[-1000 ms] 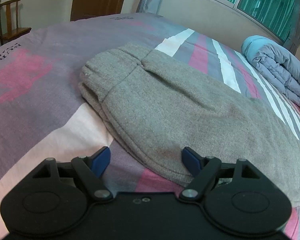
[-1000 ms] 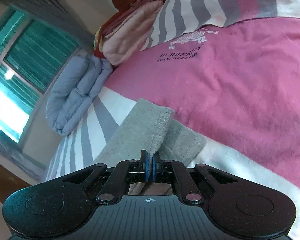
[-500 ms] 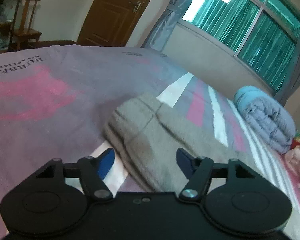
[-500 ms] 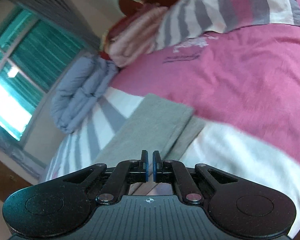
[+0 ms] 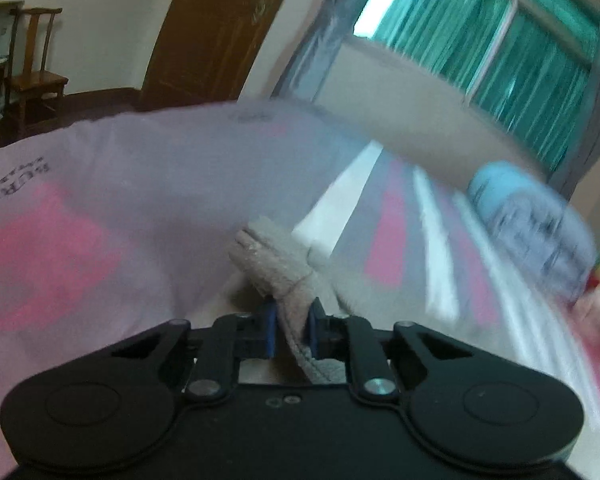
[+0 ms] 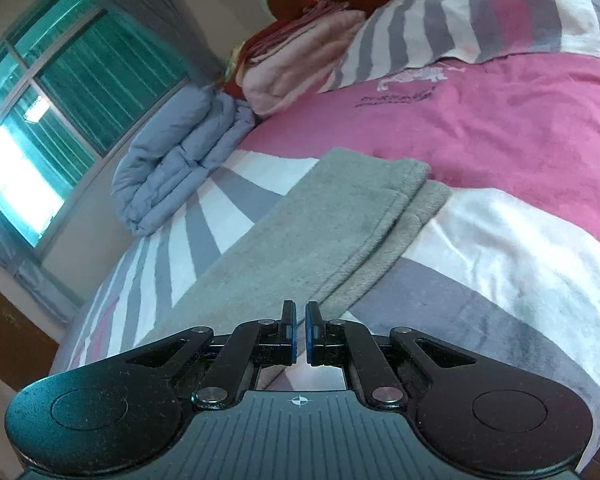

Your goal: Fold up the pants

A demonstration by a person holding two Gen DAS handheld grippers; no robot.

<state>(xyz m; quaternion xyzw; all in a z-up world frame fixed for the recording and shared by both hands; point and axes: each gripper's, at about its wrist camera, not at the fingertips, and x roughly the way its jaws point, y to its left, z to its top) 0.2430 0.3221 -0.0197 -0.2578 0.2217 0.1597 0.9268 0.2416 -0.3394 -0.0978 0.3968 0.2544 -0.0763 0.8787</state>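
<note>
A second ago our left gripper (image 5: 293,330) stood wide over the grey pants (image 5: 278,268); its jaws have just been closing and now pinch a bunched fold lifted off the bed (image 5: 120,184). Our right gripper (image 6: 299,334), then clamping fabric, shows narrow empty jaws above the pants (image 6: 320,220), which lie flat towards the window-side edge near a folded quilt (image 6: 180,152)

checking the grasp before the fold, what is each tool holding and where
Left tool pinches the bunched end of the gray pants. Right tool is shut on nothing.
</note>
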